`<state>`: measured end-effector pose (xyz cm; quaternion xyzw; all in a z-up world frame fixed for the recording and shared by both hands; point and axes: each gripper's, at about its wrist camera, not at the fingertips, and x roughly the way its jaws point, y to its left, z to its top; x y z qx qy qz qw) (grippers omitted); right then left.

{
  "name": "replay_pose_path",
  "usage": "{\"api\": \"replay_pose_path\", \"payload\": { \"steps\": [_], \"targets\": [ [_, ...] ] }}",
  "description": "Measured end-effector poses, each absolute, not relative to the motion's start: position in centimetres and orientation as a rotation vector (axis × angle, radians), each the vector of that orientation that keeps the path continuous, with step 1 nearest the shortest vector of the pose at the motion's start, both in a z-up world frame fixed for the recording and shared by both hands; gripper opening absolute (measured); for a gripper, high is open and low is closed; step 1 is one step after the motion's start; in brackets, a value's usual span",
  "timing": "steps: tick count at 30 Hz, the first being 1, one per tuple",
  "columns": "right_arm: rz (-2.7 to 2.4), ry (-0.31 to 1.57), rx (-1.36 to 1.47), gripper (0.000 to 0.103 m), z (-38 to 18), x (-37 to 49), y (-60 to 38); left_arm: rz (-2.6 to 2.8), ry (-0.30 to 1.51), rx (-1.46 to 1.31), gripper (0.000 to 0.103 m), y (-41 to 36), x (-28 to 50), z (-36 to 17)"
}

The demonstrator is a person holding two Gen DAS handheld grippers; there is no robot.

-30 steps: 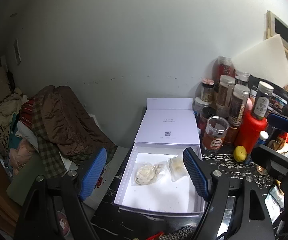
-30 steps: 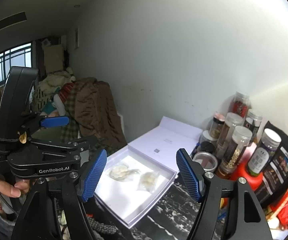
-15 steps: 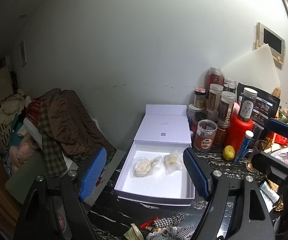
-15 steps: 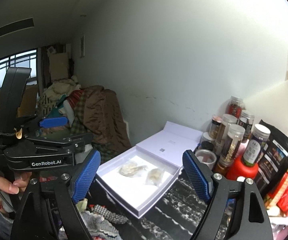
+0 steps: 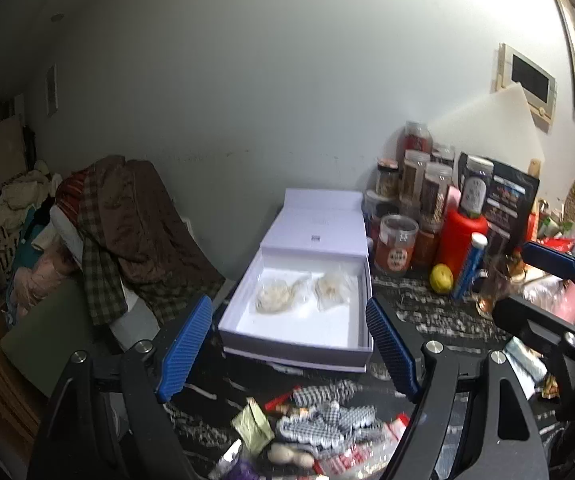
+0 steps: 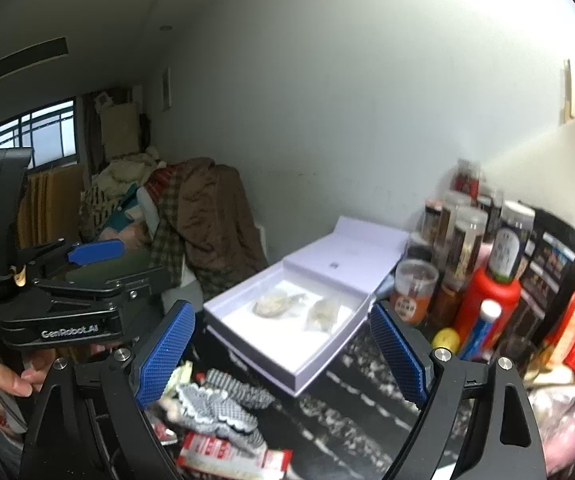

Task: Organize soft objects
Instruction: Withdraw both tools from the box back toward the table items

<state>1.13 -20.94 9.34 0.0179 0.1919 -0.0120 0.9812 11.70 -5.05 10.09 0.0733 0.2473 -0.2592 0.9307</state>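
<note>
Both grippers pulled back from the box, jaws wide, nothing held.

Left gripper [image 5: 289,346] & right gripper [image 6: 283,350] sit higher/farther back vs 1 s ago: white box [image 5: 247,330] looks smaller, w/ two bagged soft items [image 5: 277,296] inside as before (lid flat behind). Newly in view at bottom: checkered cloth [image 5: 327,420] on dark marble counter [image 5: 439,320], in front of the box, amid wrappers. Jars [image 5: 397,242] stay right of box.

Cluttered home room — clothes pile [image 5: 127,220], food jars [image 5: 419,188] on a dark table [image 5: 427,320].
</note>
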Motion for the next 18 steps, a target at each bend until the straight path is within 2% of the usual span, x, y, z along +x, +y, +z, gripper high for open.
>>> {"api": "replay_pose_path", "payload": {
  "steps": [18],
  "targets": [
    [0.032,0.530,0.143,0.091,1.9,0.4,-20.3,-0.495,0.718,0.041,0.080,-2.4,9.7,2.3]
  ]
}}
